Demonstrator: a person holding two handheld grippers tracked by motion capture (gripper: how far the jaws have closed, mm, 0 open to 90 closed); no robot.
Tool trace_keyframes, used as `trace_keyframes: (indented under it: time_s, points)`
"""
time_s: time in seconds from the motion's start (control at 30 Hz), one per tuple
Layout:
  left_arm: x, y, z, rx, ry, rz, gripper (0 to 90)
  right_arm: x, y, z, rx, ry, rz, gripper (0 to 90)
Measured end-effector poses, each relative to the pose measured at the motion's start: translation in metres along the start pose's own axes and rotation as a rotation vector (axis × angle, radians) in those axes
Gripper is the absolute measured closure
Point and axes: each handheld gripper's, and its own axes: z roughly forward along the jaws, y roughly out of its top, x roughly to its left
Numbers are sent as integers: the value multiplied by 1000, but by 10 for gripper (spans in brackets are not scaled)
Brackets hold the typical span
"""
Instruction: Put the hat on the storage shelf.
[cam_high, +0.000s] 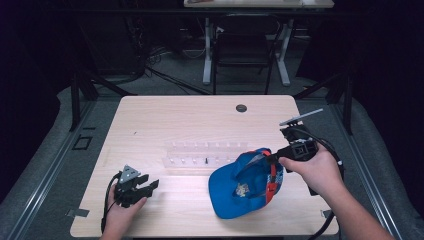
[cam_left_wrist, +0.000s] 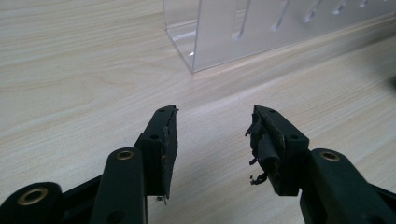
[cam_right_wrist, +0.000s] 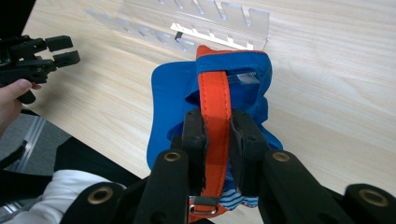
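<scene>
A blue cap (cam_high: 240, 187) with an orange back strap (cam_high: 272, 176) hangs tilted at the table's right front, its brim low toward the wood. My right gripper (cam_high: 272, 159) is shut on that strap. In the right gripper view the two jaws pinch the orange strap (cam_right_wrist: 215, 102) from both sides at my right gripper (cam_right_wrist: 217, 126), and the blue cap (cam_right_wrist: 168, 107) droops beyond them. My left gripper (cam_high: 150, 182) rests at the front left, open, with nothing between its jaws. In its own view my left gripper (cam_left_wrist: 212, 135) shows bare wood in the gap.
A clear acrylic slotted rack (cam_high: 200, 152) stands mid-table, just beyond the cap; the same rack (cam_left_wrist: 233, 32) is ahead of the left jaws. The wooden table (cam_high: 175, 115) has a round cable hole (cam_high: 241, 108) at the back. A desk and chair stand behind.
</scene>
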Motion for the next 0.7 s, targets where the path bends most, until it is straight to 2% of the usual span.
trace_keyframes:
  time_s: [0.3,0.5,0.7]
  points:
    - [1,0,-1,4,0,4,513,10,20,-21,10,-4,-11,775]
    - [1,0,-1,3,-2,3,507,12,28,-29,15,16,6,775]
    - [1,0,0,6,-1,4,506,13,34,-37,32,5,23,774]
